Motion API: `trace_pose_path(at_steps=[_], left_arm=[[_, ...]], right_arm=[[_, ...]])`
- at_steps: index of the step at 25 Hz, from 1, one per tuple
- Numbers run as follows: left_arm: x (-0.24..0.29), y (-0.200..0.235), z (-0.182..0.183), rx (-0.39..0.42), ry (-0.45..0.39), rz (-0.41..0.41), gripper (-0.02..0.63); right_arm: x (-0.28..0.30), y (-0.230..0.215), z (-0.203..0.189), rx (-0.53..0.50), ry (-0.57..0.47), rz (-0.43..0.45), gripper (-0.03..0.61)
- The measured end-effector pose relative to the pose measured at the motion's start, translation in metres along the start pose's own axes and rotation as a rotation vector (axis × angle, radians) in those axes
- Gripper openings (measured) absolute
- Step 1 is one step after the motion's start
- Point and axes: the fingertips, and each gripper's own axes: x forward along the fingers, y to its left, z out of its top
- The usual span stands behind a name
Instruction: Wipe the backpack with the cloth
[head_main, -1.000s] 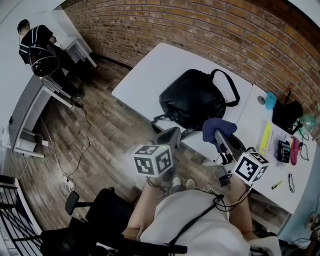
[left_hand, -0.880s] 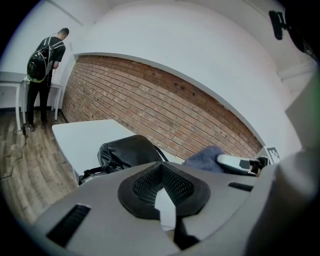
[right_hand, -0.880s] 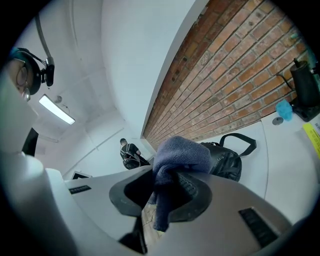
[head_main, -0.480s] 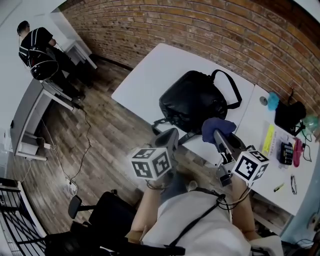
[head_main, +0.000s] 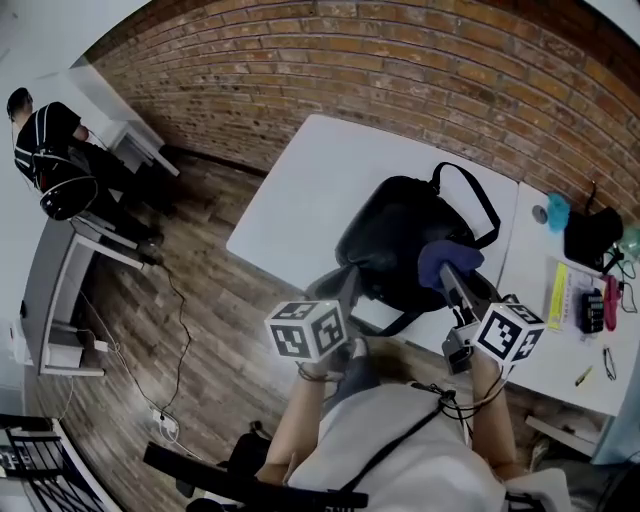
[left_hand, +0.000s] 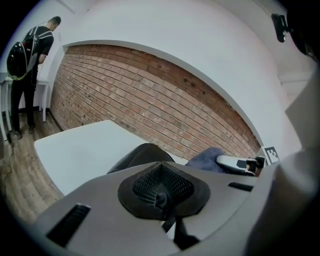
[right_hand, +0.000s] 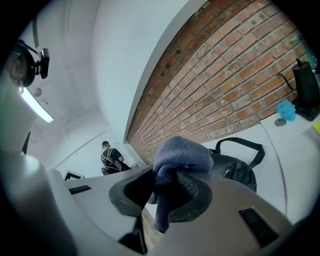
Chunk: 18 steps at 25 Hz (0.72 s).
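A black backpack (head_main: 405, 235) lies on the white table (head_main: 310, 180), its strap loop toward the brick wall. My right gripper (head_main: 450, 278) is shut on a bunched blue cloth (head_main: 448, 260), held over the backpack's near right side. In the right gripper view the cloth (right_hand: 177, 155) droops between the jaws, with the backpack (right_hand: 240, 167) just beyond. My left gripper (head_main: 345, 288) hangs at the table's near edge, just left of the backpack, shut and holding nothing. The left gripper view shows the backpack (left_hand: 137, 155) and the cloth (left_hand: 205, 159) ahead.
A second white table on the right carries a teal object (head_main: 556, 212), a black bag (head_main: 592, 235), a yellow item (head_main: 558, 295) and a calculator (head_main: 590, 312). A person (head_main: 45, 150) stands by a desk at far left. A cable (head_main: 175, 300) runs across the wooden floor.
The view has shifted forward, so the table and backpack sit closer under both grippers. The cloth now hangs over the backpack's near right side instead of its near edge.
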Motion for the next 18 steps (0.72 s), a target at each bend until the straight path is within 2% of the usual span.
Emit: trace_pose_path(at_steps=[6,11,15,18], left_arm=[[0.025,0.035,0.034,0.052,0.072,-0.098,0.003],[0.048,0.048,0.041,0.058,0.133,-0.183,0.004],[0.066,0.047,0.039,0.068,0.176,-0.224,0.003],[0.08,0.049,0.038,0.066,0.19,-0.217,0.005]], right_arm=[[0.041,0.006,0.004,0.035,-0.077,-0.071,0.074],[0.061,0.009,0.001,0.063,-0.1,-0.108,0.074],[0.069,0.0,0.0,0.078,-0.08,-0.152,0.074],[0.075,-0.007,0.006,0.07,-0.071,-0.148,0.074]])
